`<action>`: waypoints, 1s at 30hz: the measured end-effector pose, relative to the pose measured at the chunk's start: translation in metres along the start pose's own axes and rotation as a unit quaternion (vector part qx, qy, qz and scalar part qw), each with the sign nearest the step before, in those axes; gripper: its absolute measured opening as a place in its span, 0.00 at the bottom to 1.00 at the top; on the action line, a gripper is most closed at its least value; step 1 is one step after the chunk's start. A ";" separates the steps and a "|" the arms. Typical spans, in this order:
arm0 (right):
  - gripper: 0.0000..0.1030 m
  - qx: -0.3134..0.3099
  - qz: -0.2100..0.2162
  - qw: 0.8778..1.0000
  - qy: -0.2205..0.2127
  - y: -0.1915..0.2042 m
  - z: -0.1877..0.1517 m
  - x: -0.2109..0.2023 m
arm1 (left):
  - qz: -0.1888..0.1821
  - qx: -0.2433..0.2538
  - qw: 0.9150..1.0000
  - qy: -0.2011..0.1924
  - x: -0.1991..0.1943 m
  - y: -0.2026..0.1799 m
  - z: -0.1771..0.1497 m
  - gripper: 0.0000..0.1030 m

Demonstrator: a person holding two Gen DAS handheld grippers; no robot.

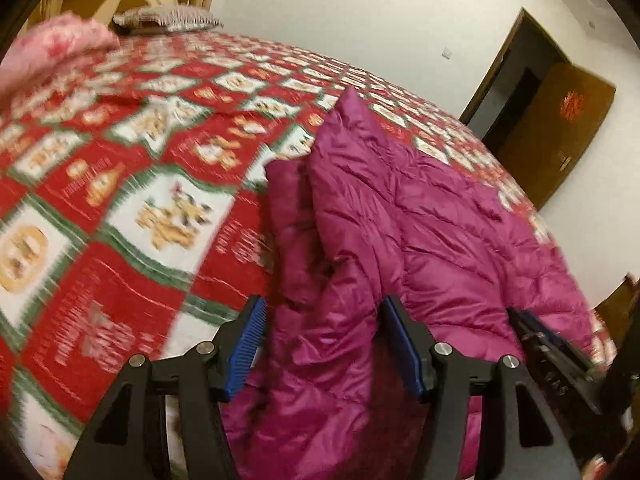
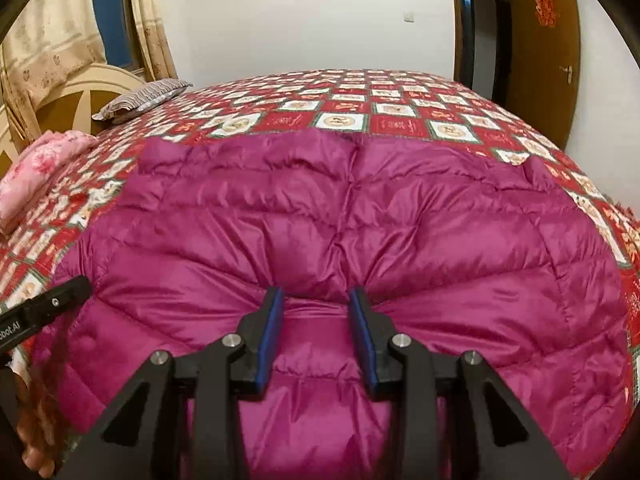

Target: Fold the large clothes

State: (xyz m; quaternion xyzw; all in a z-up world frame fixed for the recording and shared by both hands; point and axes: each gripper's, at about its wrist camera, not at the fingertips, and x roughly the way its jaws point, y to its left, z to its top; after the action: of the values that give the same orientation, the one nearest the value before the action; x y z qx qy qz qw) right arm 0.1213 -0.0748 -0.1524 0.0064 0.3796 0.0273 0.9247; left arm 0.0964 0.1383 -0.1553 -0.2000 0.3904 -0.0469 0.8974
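A magenta quilted puffer jacket (image 2: pixel 360 216) lies spread on the bed; it also shows in the left wrist view (image 1: pixel 420 232), with a sleeve or side flap folded along its left edge. My left gripper (image 1: pixel 322 312) is open, its blue pads on either side of a raised fold of the jacket's left part. My right gripper (image 2: pixel 316 300) has its pads partly closed around a bunched fold near the jacket's near edge; the fabric fills the gap. The right gripper (image 1: pixel 560 352) shows at the lower right of the left wrist view.
The bed is covered by a red, white and green patterned bedspread (image 2: pixel 340 108). A pink folded quilt (image 2: pixel 36 168) and a grey striped pillow (image 2: pixel 140 98) lie at the head end. A brown door (image 2: pixel 540 52) stands at the right.
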 end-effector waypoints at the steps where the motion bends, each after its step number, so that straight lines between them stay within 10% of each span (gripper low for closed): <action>1: 0.37 -0.001 -0.001 1.000 0.004 0.001 0.001 0.000 | -0.008 -0.008 1.000 -0.003 0.001 0.000 -0.001 0.60; 9: 0.37 0.016 0.012 1.000 0.006 -0.004 -0.002 0.005 | -0.084 -0.030 0.996 -0.015 0.006 -0.010 -0.006 0.61; 13: 0.38 0.027 0.022 0.999 0.011 -0.008 -0.002 0.006 | -0.147 -0.044 0.988 -0.019 0.003 -0.021 0.003 0.29; 20: 0.38 0.064 0.048 0.996 0.033 -0.014 0.001 0.005 | -0.217 -0.009 0.975 -0.034 -0.028 -0.053 0.031 0.14; 30: 0.38 0.107 0.217 0.967 0.083 0.053 -0.005 -0.001 | -0.173 0.114 0.976 -0.067 -0.089 -0.062 0.052 0.14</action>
State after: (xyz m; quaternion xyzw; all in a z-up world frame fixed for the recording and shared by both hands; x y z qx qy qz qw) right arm 0.1147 -0.0225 -0.1532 0.1859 0.4447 0.1873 0.8559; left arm 0.0767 0.1197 -0.0379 -0.1639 0.2808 -0.2319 0.9168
